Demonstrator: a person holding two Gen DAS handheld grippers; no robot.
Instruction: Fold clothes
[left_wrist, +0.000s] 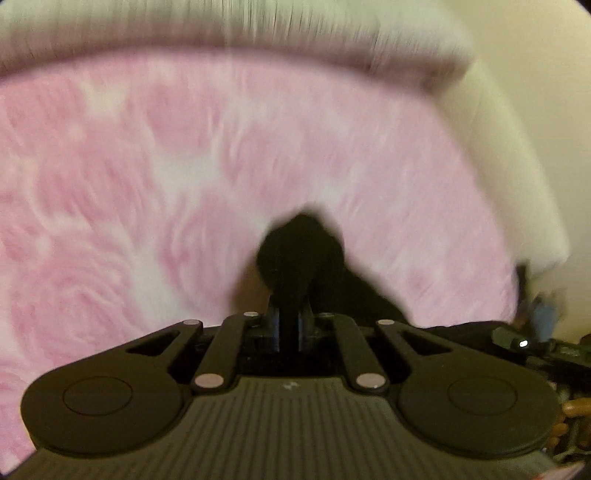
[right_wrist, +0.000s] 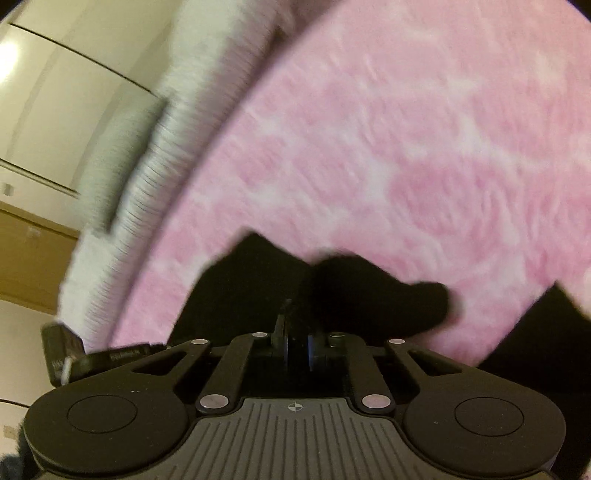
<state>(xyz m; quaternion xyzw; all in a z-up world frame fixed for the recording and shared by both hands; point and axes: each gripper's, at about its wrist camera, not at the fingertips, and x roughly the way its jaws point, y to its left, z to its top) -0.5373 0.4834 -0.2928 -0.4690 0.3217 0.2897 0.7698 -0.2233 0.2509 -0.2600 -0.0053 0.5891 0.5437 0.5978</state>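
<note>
Pink bedspread (left_wrist: 184, 166) under bunched black garment (left_wrist: 299, 243).

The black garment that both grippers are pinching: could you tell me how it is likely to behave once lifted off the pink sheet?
Probably floppy: the black garment bunches into a soft peak at the left gripper. It will likely sag between that and the right gripper, since loose folds spread sideways. It probably won't slip, being bunched between shut jaws; blur hides the texture.

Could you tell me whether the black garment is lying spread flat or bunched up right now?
Bunched: the black garment rises in a lump at the left gripper, off the pink bedcover.
</note>
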